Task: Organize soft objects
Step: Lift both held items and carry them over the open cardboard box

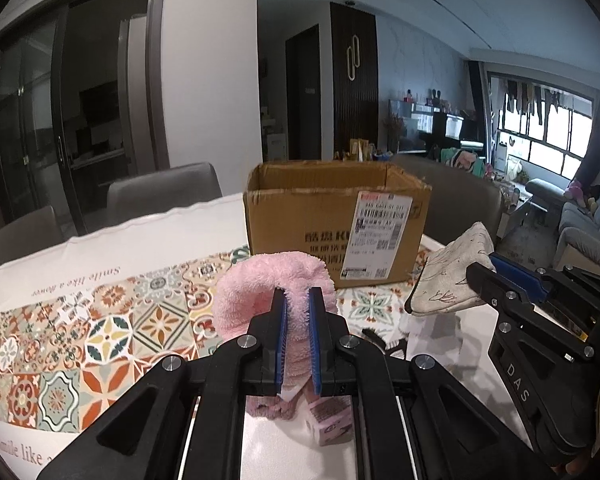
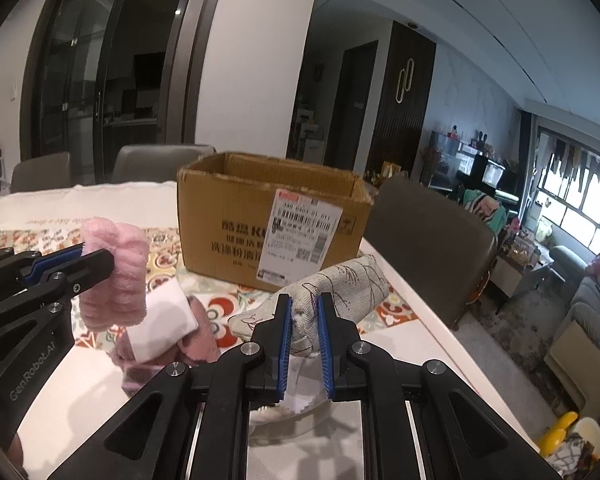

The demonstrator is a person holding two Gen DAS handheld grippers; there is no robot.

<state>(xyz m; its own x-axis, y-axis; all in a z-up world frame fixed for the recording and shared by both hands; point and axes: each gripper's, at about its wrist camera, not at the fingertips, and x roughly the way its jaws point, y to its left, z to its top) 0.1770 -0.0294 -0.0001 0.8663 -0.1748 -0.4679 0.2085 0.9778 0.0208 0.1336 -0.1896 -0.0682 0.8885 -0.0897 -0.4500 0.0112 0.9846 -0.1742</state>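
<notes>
My left gripper (image 1: 298, 300) is shut on a fluffy pink cloth (image 1: 260, 292), held above the table; the same pink cloth (image 2: 116, 276) and left gripper (image 2: 90, 256) show at the left of the right wrist view. My right gripper (image 2: 304, 306) is shut on a beige printed cloth pouch (image 2: 340, 292), also lifted; in the left wrist view that pouch (image 1: 448, 276) hangs from the right gripper (image 1: 482, 270) at the right. An open cardboard box (image 1: 336, 220) (image 2: 268, 220) stands on the table just beyond both.
A patterned tablecloth (image 1: 100, 332) covers the table. Below the grippers lie more pink fabric (image 2: 196, 344), a white sheet (image 2: 160, 328) and a small pink carton (image 1: 332, 424). Grey chairs (image 2: 428, 240) stand around the table; a sofa (image 1: 588, 220) is at the far right.
</notes>
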